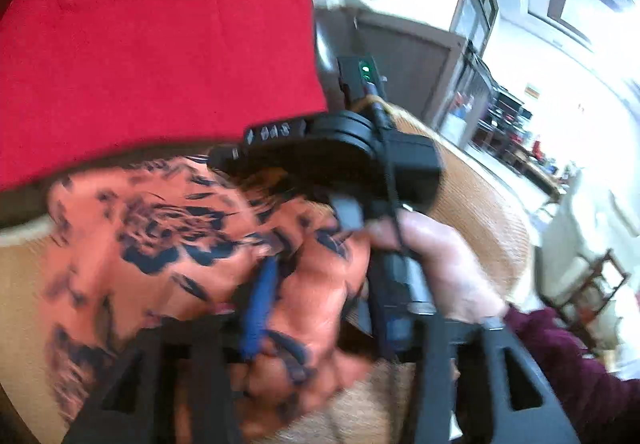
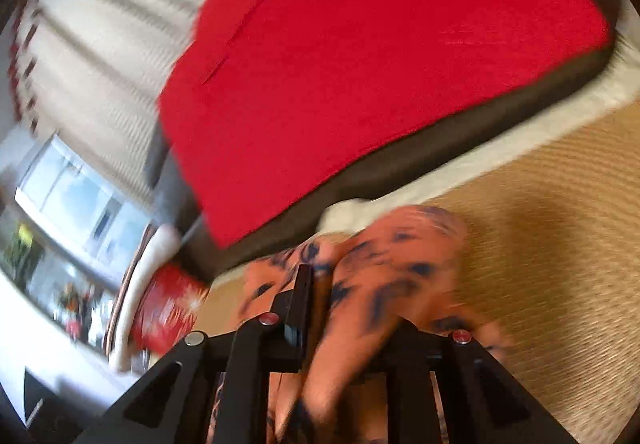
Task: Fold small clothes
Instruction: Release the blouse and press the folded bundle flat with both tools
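Observation:
A small orange garment with a dark blue print (image 1: 160, 244) lies bunched on a tan woven mat (image 1: 480, 212). In the left wrist view my left gripper (image 1: 264, 308) is shut on a fold of it, the cloth wrapping the blue-padded fingers. My right gripper (image 1: 344, 220) shows there from outside, held in a hand, with its tip at the same cloth. In the right wrist view the right gripper (image 2: 320, 304) is shut on the orange garment (image 2: 384, 276), which drapes over its fingers. The frames are blurred.
A red cushion (image 1: 152, 56) with a dark border lies just beyond the garment, also seen in the right wrist view (image 2: 380, 64). A cream ribbed cover (image 2: 104, 44) lies behind it. A wooden cabinet (image 1: 404, 64) and a bright room are at right.

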`<state>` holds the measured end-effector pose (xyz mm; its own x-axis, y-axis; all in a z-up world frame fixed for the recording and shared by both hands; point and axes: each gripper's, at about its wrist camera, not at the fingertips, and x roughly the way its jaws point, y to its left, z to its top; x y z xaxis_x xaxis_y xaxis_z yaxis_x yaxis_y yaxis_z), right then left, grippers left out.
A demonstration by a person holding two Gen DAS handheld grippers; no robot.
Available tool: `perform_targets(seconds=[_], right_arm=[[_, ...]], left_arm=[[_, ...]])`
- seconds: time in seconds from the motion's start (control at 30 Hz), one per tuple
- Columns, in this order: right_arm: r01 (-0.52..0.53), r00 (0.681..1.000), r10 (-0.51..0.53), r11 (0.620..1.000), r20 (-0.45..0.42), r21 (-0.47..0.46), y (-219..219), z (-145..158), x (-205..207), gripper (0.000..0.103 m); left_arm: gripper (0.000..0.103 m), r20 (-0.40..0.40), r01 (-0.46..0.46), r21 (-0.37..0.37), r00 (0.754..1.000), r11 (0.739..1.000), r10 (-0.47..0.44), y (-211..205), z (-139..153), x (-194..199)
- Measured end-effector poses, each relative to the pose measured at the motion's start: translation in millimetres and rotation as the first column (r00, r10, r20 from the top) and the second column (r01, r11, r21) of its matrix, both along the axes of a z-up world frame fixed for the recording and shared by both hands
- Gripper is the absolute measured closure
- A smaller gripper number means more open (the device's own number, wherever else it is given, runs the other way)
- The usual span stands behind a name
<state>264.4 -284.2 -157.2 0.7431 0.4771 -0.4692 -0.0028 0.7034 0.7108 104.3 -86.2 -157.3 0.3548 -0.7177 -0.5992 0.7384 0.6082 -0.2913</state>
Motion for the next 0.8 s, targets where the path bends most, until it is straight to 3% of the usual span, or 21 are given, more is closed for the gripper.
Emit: perform_targets(seconds=[0.07,0.17,0.27,0.37,0.5,0.63,0.73,0.8], right_arm=[[0.056,0.997,-0.056,0.998,-0.051,0.001,-18.3,-18.5,1.2,0.082],[0.100,0.984,-0.092,0.994,-0.155,0.044,-35.8,-38.0,-1.0,0.082],[0.092,0.991,-0.091,0.996,-0.102,0.005,-32.9,-18.1,-11.3,0.082],[0.053,0.998,-0.055,0.997,-0.040,-0.060,-12.3,12.3,-25.3,0.082],[-0.042,0.999,0.044,0.989,0.006,-0.143,32.5,36.5,-38.2,0.082],[-0.116,0.993,0.110,0.965,-0.037,-0.234,78.7,36.8,-29.1,0.082],[-0.116,0.987,0.076,0.946,-0.141,-0.302,87.7,12.5,-16.7,0.082],[-0.111,0.973,0.039,0.944,-0.229,-0.309,85.0,-13.1,-3.0,0.084]], left_arm=[[0.037,-0.051,0.053,-0.032,0.997,0.998,-0.055,5.3,-3.6,1.0],[0.032,-0.008,0.050,-0.044,0.999,0.998,-0.050,29.2,4.0,-0.6],[0.029,0.042,-0.051,-0.055,0.998,0.997,0.053,62.1,18.3,6.0],[0.027,0.031,-0.170,-0.074,0.984,0.983,0.173,104.3,19.0,29.1],[0.028,0.046,-0.301,0.033,0.953,0.953,0.299,130.0,3.0,48.0],[0.027,0.033,-0.322,0.133,0.947,0.937,0.320,125.6,-18.8,54.0],[0.026,-0.012,-0.281,0.211,0.957,0.936,0.290,112.5,-46.1,53.7],[0.021,0.054,-0.279,0.282,0.960,0.918,0.275,97.9,-58.8,48.2]])
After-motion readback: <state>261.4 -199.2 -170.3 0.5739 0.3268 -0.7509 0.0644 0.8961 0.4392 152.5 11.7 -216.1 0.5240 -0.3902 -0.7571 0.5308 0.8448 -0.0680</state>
